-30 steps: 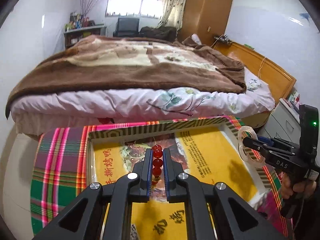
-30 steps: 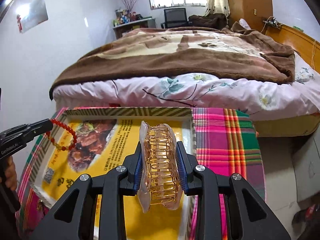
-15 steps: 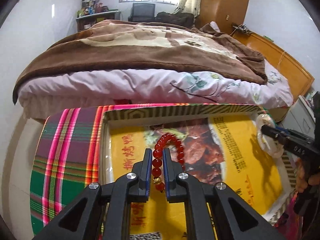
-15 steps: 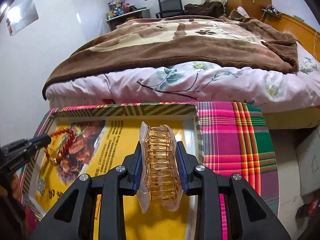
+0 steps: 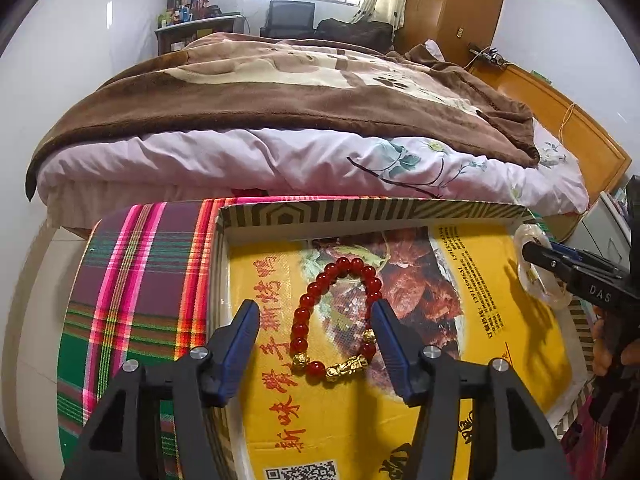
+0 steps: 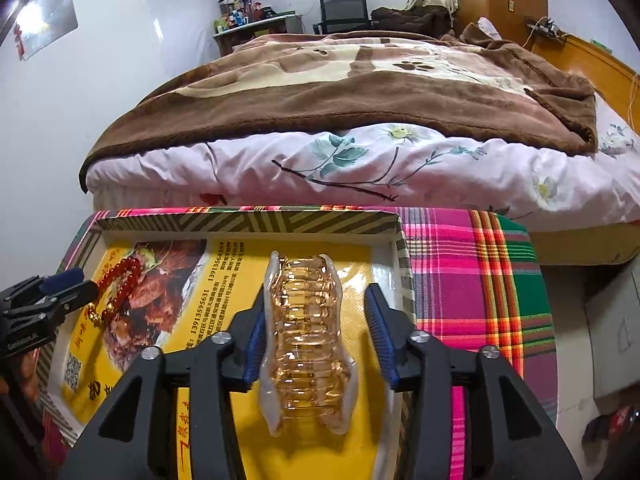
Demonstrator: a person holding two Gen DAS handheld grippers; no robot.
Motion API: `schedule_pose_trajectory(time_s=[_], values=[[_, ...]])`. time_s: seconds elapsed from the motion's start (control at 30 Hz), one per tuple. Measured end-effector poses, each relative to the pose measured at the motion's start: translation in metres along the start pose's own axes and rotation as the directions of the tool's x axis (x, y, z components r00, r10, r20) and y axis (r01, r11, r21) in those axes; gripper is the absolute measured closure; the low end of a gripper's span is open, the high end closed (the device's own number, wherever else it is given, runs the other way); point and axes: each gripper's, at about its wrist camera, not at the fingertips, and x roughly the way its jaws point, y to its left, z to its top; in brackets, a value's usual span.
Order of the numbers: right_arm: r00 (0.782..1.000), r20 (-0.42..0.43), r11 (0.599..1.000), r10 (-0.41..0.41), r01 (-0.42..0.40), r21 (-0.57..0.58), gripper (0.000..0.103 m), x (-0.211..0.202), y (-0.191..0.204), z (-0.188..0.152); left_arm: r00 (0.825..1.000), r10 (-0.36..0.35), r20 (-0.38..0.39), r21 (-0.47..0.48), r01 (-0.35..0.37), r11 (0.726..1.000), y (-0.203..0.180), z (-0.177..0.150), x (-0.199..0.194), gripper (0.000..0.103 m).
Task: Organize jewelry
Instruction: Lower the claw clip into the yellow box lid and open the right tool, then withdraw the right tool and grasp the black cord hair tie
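The string of round red beads with gold charms [image 5: 334, 320] is lying flat on the yellow printed floor of the shallow cardboard tray with striped rim [image 5: 360, 210], in the lower centre of the left wrist view; it is being straddled by the left gripper [image 5: 316, 322], whose jaws are opening and are spread clear of the beads on both sides. In the right wrist view the translucent amber plastic claw hair clip [image 6: 306, 340] is sitting in the lower centre, its long axis running up the frame along the fingers; the right gripper [image 6: 316, 314] is being opened too, and a gap is showing on the right side, while contact on the left cannot be told. Both pieces are lying straight ahead of their own claws, so a backward withdrawal is probably being called for next.
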Motion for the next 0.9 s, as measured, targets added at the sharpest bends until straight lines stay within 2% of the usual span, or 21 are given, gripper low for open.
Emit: schedule_pose_trajectory(time_s=[0.1, 0.2, 0.43, 0.57, 0.77, 0.9], values=[[1.000, 0.010, 1.000, 0.012, -0.012, 0.000, 0.052, -0.004, 0.002, 0.000, 1.000, 0.006, 0.006, -0.003, -0.006, 1.000, 0.001, 0.000, -0.006, 0.044], [1.000, 0.017, 1.000, 0.015, -0.014, -0.001, 0.047, -0.008, 0.004, -0.001, 1.000, 0.000, 0.017, -0.004, 0.000, 1.000, 0.001, -0.002, -0.014, 0.039], [0.998, 0.048, 1.000, 0.027, -0.027, 0.008, 0.047, -0.026, 0.007, -0.006, 0.999, -0.003, 0.036, -0.012, 0.004, 1.000, 0.003, -0.012, -0.038, 0.037], [0.997, 0.072, 0.999, 0.042, -0.044, 0.022, 0.047, -0.044, 0.006, -0.013, 0.998, -0.024, 0.058, -0.017, 0.025, 1.000, 0.003, -0.020, -0.058, 0.027], [0.991, 0.119, 0.998, 0.063, -0.065, 0.014, 0.047, -0.080, 0.008, -0.035, 0.995, -0.033, 0.099, -0.013, 0.035, 0.999, 0.004, -0.044, -0.099, 0.024], [0.988, 0.141, 0.998, 0.067, -0.068, 0.002, 0.047, -0.100, 0.007, -0.054, 0.993, -0.015, 0.115, 0.008, 0.014, 1.000, 0.003, -0.067, -0.121, 0.021]])
